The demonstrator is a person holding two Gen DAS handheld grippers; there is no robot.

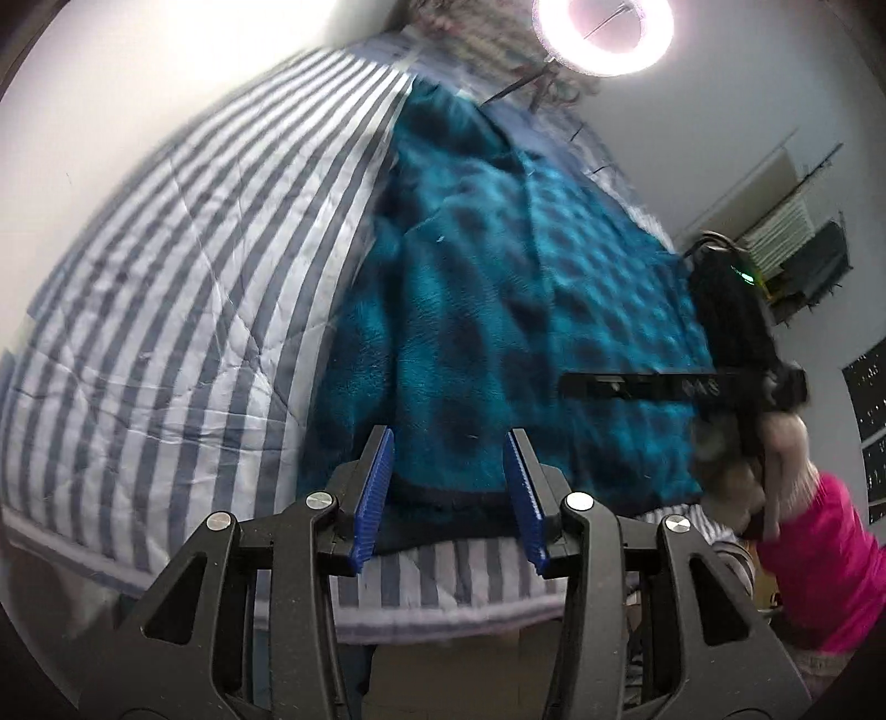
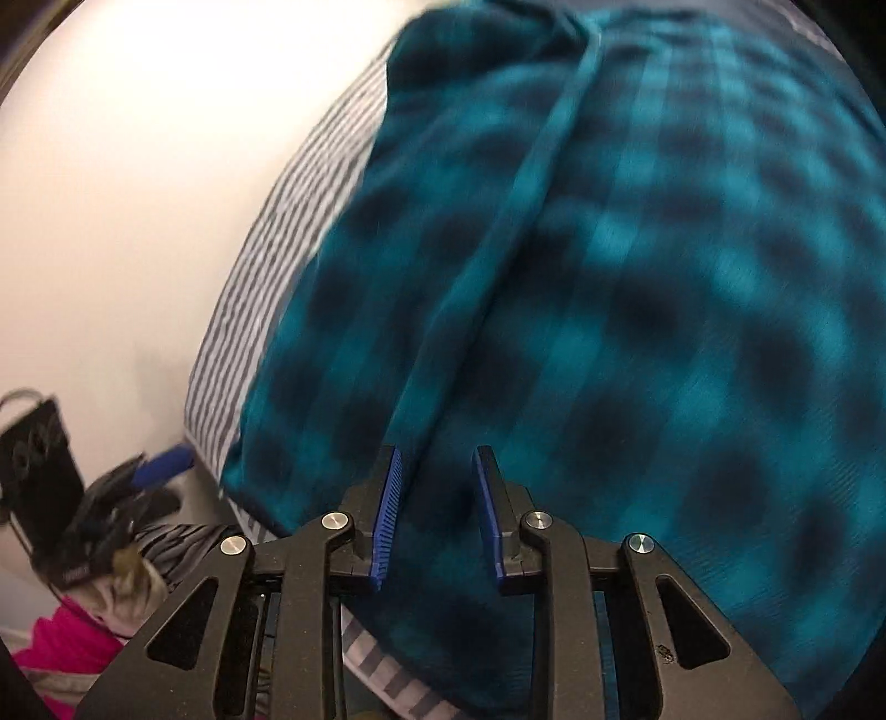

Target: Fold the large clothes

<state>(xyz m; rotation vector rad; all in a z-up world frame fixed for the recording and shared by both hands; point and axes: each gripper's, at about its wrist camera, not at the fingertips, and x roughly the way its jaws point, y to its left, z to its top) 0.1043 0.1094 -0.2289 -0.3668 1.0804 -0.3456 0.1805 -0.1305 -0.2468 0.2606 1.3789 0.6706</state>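
Note:
A large teal and dark-checked fleece garment (image 1: 498, 288) lies spread on a striped bed. My left gripper (image 1: 451, 443) is open, its blue pads either side of the garment's near dark hem, just above it. In the right wrist view the same garment (image 2: 637, 277) fills the frame, with a raised seam or placket running up its middle. My right gripper (image 2: 437, 457) is open right over the fabric beside that seam, holding nothing. The right gripper also shows in the left wrist view (image 1: 742, 387), held at the garment's right edge. The view is blurred.
The bed's blue-and-white striped cover (image 1: 166, 288) stretches left of the garment, its near edge (image 1: 443, 603) below my left gripper. A ring light (image 1: 603, 33) shines at the top. The person's pink sleeve (image 1: 825, 565) is at the right. White wall (image 2: 138, 194) lies left.

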